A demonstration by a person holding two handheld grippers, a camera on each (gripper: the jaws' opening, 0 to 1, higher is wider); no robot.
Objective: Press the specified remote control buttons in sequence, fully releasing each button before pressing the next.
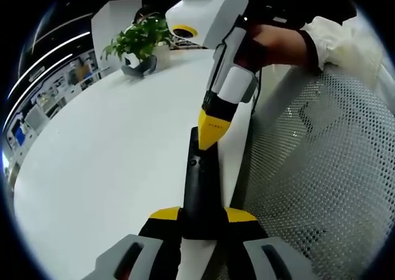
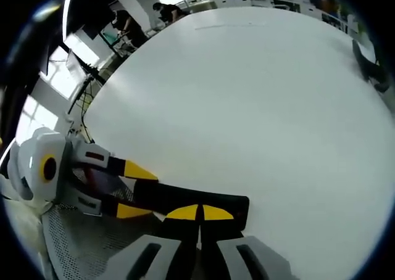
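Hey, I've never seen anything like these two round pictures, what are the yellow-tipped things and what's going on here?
No robot here: a person holds a hand-held gripper in each hand, and each carries a fisheye camera looking out along its own two yellow-tipped jaws.

In the left gripper view, the left gripper at the bottom is clamped on the near end of a black remote control. The right gripper comes down from the top, held by the person's hand, its jaws together and its tip on the remote's upper part, apparently pressing a button.

The right gripper view looks the other way: its own closed jaws sit on the remote, and the left gripper enters from the left, gripping it.

All this happens over a white table. A potted plant stands at the table's far end, and a white mesh chair sits beside it.
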